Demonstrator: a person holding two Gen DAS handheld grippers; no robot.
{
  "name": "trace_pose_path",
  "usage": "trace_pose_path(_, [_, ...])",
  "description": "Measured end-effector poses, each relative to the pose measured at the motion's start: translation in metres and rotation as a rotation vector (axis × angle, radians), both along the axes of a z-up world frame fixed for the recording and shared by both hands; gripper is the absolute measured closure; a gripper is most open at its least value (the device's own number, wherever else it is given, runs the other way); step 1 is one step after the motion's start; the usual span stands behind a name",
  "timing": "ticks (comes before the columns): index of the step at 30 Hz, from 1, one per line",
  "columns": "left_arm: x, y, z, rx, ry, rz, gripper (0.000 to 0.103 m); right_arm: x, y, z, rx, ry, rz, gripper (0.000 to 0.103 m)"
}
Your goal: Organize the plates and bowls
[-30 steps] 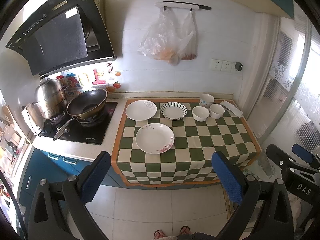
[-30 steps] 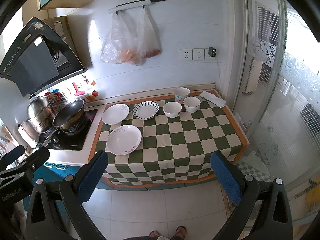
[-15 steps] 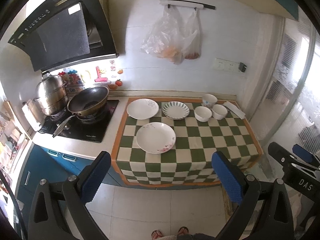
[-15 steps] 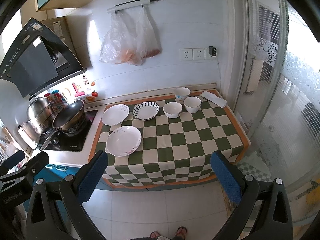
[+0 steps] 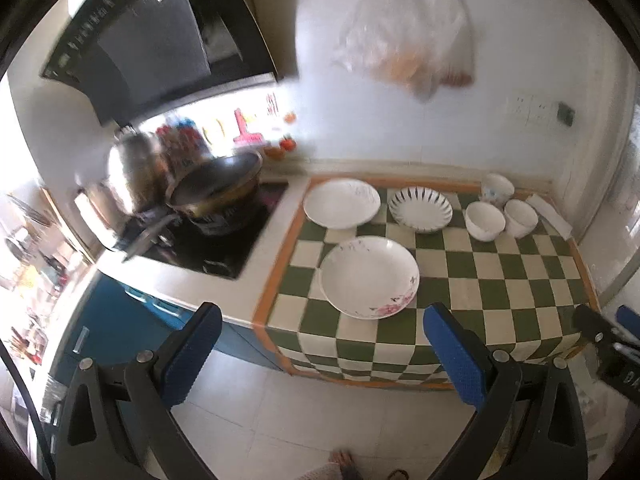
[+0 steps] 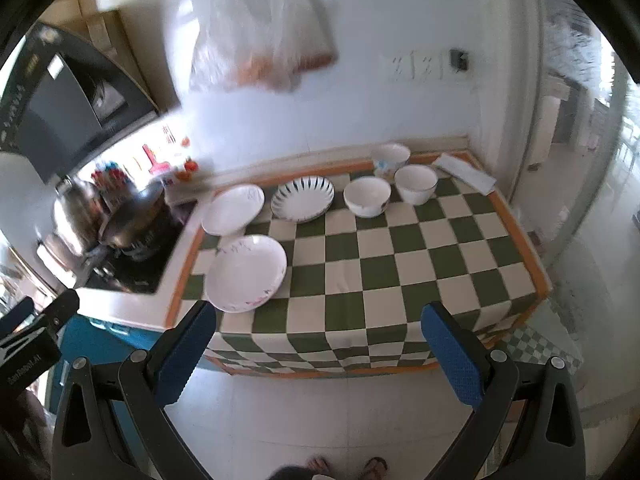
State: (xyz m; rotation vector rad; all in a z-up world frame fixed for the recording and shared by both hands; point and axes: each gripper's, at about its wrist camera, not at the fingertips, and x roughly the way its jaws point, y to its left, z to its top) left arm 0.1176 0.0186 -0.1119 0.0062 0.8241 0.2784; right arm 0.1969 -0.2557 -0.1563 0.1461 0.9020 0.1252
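Observation:
On the green-and-white checked cloth (image 5: 496,280) lie a flowered white plate (image 5: 370,278) at front left, a plain white plate (image 5: 341,203) behind it and a striped plate (image 5: 420,209) to its right. Three white bowls (image 5: 484,221) stand at the back right. The same plates (image 6: 246,272) and bowls (image 6: 367,197) show in the right wrist view. My left gripper (image 5: 320,356) is open and empty, off the counter's front edge. My right gripper (image 6: 318,354) is open and empty, also in front of the counter.
A black wok (image 5: 218,186) and a steel pot (image 5: 130,178) sit on the hob at the left under a black hood (image 5: 152,40). Plastic bags (image 5: 412,52) hang on the wall. A folded white cloth (image 5: 548,216) lies at the far right. Tiled floor lies below.
Both grippers have moved closer to the counter and lower; the plates and bowls look bigger. The views are now motion-blurred. Nothing on the cloth has moved.

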Motion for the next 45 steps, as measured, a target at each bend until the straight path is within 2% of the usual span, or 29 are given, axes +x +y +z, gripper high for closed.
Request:
trace_pose_path(4, [0.059, 0.020, -0.046, -0.019, 0.084, 0.000, 0.000, 0.053, 0.019, -0.047, 0.001, 0.082, 0.031, 0.000])
trace_pose_path(8, [0.121, 0.045, -0.099, -0.052, 0.209, -0.035, 0.001, 0.120, 0.048, -0.106, 0.012, 0.195, 0.055, 0.001])
trace_pose_path(12, [0.179, 0.076, -0.150, -0.127, 0.327, -0.082, 0.011, 0.181, 0.077, -0.161, 0.076, 0.305, 0.056, 0.003])
trace_pose_path(14, [0.209, 0.091, -0.178, -0.148, 0.399, -0.108, 0.013, 0.207, 0.091, -0.189, 0.099, 0.366, 0.057, 0.007])
trace_pose_path(16, [0.229, 0.102, -0.204, -0.181, 0.472, -0.131, 0.021, 0.228, 0.102, -0.212, 0.135, 0.410, 0.059, 0.013])
trace_pose_path(19, [0.255, 0.115, -0.237, -0.235, 0.555, -0.172, 0.039, 0.259, 0.119, -0.245, 0.134, 0.454, 0.067, 0.024])
trace_pose_path(21, [0.268, 0.119, -0.257, -0.250, 0.606, -0.201, 0.058, 0.278, 0.128, -0.268, 0.125, 0.496, 0.064, 0.030])
trace_pose_path(22, [0.273, 0.121, -0.267, -0.263, 0.634, -0.213, 0.061, 0.286, 0.130, -0.277, 0.127, 0.518, 0.063, 0.035])
trace_pose_path(25, [0.284, 0.121, -0.283, -0.323, 0.666, -0.240, 0.067, 0.302, 0.135, -0.299, 0.170, 0.583, 0.061, 0.051])
trace_pose_path(27, [0.287, 0.121, -0.289, -0.357, 0.678, -0.251, 0.074, 0.309, 0.137, -0.309, 0.200, 0.607, 0.057, 0.061])
trace_pose_path(29, [0.289, 0.120, -0.294, -0.392, 0.690, -0.258, 0.077, 0.314, 0.139, -0.317, 0.220, 0.631, 0.052, 0.078])
trace_pose_path(31, [0.289, 0.122, -0.295, -0.424, 0.680, -0.254, 0.076, 0.319, 0.140, -0.324, 0.247, 0.657, 0.047, 0.085])
trace_pose_path(33, [0.286, 0.123, -0.292, -0.442, 0.671, -0.263, 0.077, 0.322, 0.140, -0.329, 0.255, 0.662, 0.053, 0.087])
trace_pose_path(40, [0.277, 0.111, -0.287, -0.412, 0.657, -0.265, 0.077, 0.321, 0.140, -0.332, 0.288, 0.652, 0.090, 0.088])
trace_pose_path(45, [0.275, 0.091, -0.271, -0.401, 0.645, -0.271, 0.077, 0.320, 0.118, -0.318, 0.301, 0.641, 0.105, 0.089])
